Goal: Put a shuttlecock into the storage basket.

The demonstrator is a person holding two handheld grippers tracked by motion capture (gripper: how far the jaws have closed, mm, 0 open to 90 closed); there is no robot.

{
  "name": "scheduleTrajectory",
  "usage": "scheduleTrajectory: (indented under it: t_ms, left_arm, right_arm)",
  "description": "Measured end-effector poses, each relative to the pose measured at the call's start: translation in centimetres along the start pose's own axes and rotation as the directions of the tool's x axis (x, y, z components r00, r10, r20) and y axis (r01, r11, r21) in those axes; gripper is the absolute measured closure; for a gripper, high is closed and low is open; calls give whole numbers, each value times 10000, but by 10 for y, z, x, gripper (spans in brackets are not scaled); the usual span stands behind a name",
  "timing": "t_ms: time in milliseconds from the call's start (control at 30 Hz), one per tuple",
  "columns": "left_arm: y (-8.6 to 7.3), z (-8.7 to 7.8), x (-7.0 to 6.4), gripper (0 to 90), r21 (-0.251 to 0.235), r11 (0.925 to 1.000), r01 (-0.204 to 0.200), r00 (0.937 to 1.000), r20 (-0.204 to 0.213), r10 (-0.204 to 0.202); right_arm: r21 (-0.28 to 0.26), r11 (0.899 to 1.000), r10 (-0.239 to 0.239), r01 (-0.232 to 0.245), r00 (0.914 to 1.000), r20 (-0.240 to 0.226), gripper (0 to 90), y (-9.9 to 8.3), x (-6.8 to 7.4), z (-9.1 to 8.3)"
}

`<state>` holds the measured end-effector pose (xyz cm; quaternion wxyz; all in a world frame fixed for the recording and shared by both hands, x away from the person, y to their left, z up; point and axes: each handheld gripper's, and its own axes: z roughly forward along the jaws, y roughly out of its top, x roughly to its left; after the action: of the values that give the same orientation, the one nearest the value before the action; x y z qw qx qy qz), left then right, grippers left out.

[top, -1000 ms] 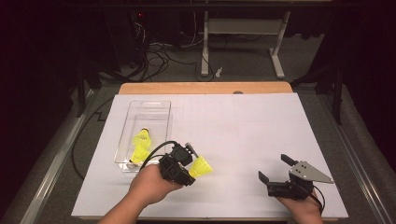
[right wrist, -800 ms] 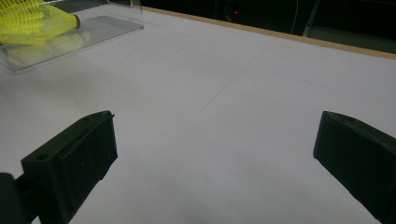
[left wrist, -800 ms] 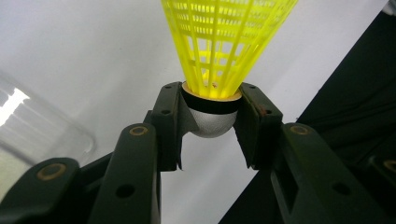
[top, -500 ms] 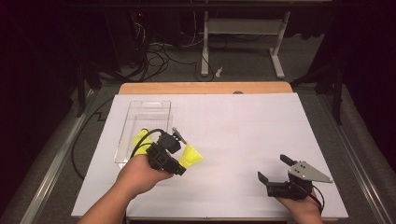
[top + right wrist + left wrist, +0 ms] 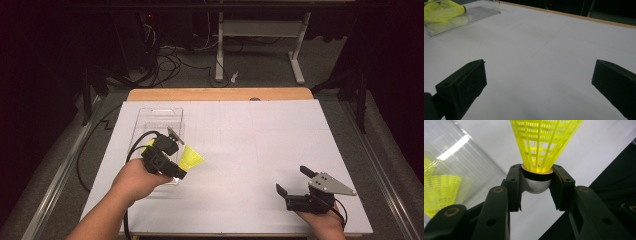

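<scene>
Yellow plastic shuttlecocks: two counted. Shuttlecock no. 1 [image 5: 541,152] is clamped in the left gripper [image 5: 537,185], its two black jaws closed on the rounded white cork base from either side, black band just above the pads, mesh skirt pointing away from the gripper. In the high view the same held shuttlecock [image 5: 190,158] sits above the white table sheet [image 5: 260,150], just beside the near right corner of the clear tray [image 5: 159,116], with the skirt facing right; the left gripper [image 5: 176,167] is in the person's left hand [image 5: 136,179], its black cable looping back over the tray's near end. Shuttlecock no. 2 [image 5: 445,10] lies on its side inside the clear tray [image 5: 481,12], seen in the right gripper view at the upper left with its dark-banded base toward the right; in the left gripper view it appears through the tray wall as a blurred yellow skirt [image 5: 441,188]. One tray counted, rectangular, transparent, set on the left part of the sheet. Two grippers counted. The right gripper [image 5: 296,183] rests low at the near right of the table, well apart from the tray and both shuttlecocks, jaws spread wide with nothing between them; bare white sheet shows between the two pads in the right gripper view.
</scene>
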<state>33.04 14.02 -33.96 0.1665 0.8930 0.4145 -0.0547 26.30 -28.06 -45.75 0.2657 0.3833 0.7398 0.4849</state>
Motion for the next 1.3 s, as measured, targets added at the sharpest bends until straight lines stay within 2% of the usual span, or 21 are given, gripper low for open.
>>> scheduleTrajectory:
  t_ms: [233, 367, 567, 1067, 1300]
  left_arm:
    - [-6, -5, 17, 641, -13, 9988, 490, 9986, -194, -490]
    - [-9, -6, 30, 641, -76, 9958, 915, 9955, -249, -917]
    - [-14, -2, 42, 641, -45, 9922, 1246, 9917, -308, -1247]
    - [-23, -9, 52, 641, 20, 9902, 1399, 9891, -461, -1396]
    - [-23, -4, 56, 640, 215, 9897, 1416, 9886, -553, -1403]
  right_arm:
    - [23, 10000, -11, 11, 10000, -10, 3, 0, 0, 0]
    - [53, 10000, -59, 60, 10000, -27, 3, 0, 0, 0]
    - [86, 9999, -57, 58, 10000, -52, 4, 0, 0, 1]
    - [175, 9998, -122, 124, 9999, -84, 4, -1, 1, 3]
    - [197, 9997, -141, 142, 9999, -96, 5, -1, 2, 3]
